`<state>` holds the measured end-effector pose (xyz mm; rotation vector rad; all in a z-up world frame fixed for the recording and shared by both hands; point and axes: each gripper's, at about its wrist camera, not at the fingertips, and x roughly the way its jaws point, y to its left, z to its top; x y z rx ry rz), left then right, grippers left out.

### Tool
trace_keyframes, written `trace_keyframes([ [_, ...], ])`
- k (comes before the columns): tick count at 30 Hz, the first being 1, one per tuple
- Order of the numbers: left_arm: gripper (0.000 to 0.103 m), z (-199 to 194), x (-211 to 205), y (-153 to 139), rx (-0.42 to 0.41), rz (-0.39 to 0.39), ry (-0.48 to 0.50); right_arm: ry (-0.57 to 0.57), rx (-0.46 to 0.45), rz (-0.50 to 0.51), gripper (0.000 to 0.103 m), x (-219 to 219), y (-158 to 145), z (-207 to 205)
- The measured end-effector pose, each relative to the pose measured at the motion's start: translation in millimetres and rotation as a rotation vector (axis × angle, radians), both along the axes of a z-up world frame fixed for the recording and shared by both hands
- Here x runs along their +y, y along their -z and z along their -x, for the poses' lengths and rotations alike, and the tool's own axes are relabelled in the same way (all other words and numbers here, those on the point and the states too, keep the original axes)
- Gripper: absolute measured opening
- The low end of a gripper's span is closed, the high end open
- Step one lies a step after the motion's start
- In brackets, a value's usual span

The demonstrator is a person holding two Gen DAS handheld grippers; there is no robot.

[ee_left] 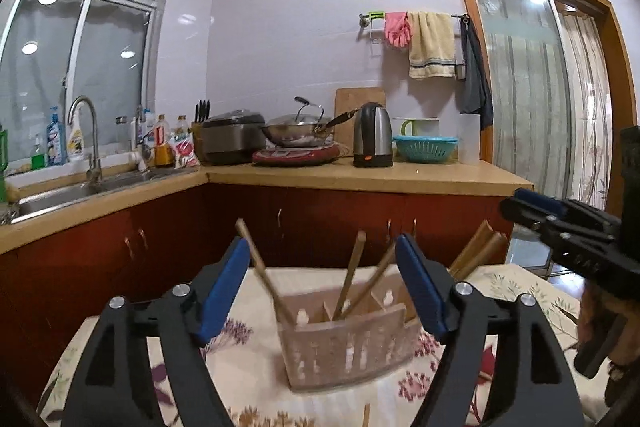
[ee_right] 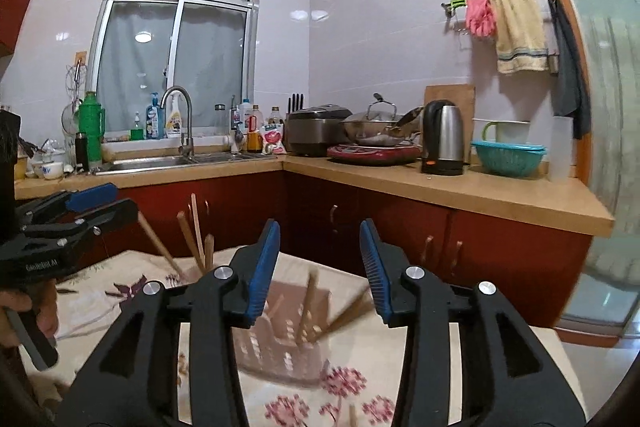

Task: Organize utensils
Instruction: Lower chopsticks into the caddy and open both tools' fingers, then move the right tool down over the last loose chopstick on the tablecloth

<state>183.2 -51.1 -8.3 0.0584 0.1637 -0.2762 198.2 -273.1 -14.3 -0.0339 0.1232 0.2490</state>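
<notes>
My view takes in the surface point(ee_left: 248, 379) first, covered by a cream floral cloth, with the kitchen counter point(ee_left: 360, 177) behind it carrying a kettle point(ee_left: 372, 135) and a teal colander point(ee_left: 425, 147). On the cloth stands the pinkish utensil holder point(ee_left: 346, 343), its slotted wall facing me, divided into compartments. Wooden chopsticks point(ee_left: 352, 275) lean out of it at different angles; which compartment each sits in I cannot tell, as the right wrist view is blurred. My left gripper point(ee_left: 322, 287) hangs just in front of the holder, jaws spread wide, clasping nothing. My right gripper point(ee_right: 318, 267) hovers over the holder with its jaws also apart and nothing between them.
</notes>
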Motion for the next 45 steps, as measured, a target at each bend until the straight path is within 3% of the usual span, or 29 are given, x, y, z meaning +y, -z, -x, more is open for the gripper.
trace_keyframes([
  [6, 0.078, 35, 12, 28, 0.068, 0.015, -0.030, 0.030, 0.049, -0.008, 0.041, -17, 33, 48],
  [17, 0.078, 75, 21, 92, 0.225, -0.008, -0.079, 0.096, 0.206, 0.001, 0.041, -36, 124, 110],
  [24, 0.078, 88, 18, 128, 0.328, -0.011, -0.092, 0.125, 0.313, -0.014, 0.041, -47, 170, 119],
  [32, 0.078, 94, 19, 154, 0.413, -0.007, -0.102, 0.152, 0.384, -0.012, 0.039, -53, 197, 115],
  [38, 0.078, 93, 20, 165, 0.451, -0.011, -0.101, 0.173, 0.434, 0.006, 0.023, -51, 210, 111],
  [40, 0.078, 93, 18, 167, 0.460, -0.015, -0.098, 0.174, 0.436, 0.023, 0.010, -48, 210, 112],
  [45, 0.077, 93, 15, 172, 0.481, -0.023, -0.087, 0.143, 0.431, 0.040, 0.007, -35, 210, 118],
])
